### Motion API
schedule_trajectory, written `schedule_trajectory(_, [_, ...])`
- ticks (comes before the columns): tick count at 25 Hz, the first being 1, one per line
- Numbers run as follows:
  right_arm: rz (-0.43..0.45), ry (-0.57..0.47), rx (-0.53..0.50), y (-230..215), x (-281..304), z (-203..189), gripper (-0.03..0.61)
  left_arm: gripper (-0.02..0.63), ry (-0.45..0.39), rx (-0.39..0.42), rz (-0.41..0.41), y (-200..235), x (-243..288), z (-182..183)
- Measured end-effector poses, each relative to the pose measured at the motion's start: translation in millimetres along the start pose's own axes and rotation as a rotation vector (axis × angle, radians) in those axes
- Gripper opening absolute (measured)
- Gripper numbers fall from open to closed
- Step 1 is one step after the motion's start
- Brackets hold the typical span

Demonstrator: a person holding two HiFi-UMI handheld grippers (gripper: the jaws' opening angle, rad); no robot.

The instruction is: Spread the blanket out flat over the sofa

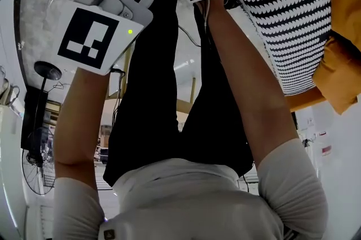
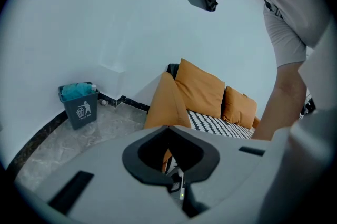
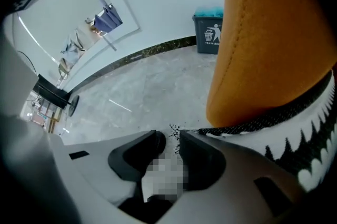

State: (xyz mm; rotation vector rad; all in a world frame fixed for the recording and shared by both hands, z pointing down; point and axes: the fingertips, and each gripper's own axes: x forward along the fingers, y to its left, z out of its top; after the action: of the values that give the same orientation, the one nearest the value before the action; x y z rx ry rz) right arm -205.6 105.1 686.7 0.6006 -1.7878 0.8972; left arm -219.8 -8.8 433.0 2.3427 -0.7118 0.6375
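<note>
The right gripper [image 3: 175,139] is showing low in its own view with jaws parted, gripping nothing. The fringed edge of the one black-and-white blanket [image 3: 295,138], lower right, is reaching their tips. The left gripper [image 2: 168,130] is resting with its jaw tips together. The one sofa [image 2: 160,107] is carrying two cushions [image 2: 200,88], and one bin [image 2: 80,104] is standing at left.

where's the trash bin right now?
In the left gripper view the dark trash bin stands at the left on the floor, against the white wall, apart from the orange sofa to its right.
</note>
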Motion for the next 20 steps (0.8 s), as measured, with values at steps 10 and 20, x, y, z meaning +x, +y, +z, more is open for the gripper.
schedule_trajectory(10, [0.064,-0.17,0.092,23,-127,30,0.153,0.011,-0.038,0.058,-0.019,-61,-24,77])
schedule_trajectory(20, [-0.059,-0.357,0.153,-18,-320,26,0.153,0.011,-0.072,0.194,-0.081,-160,-46,173])
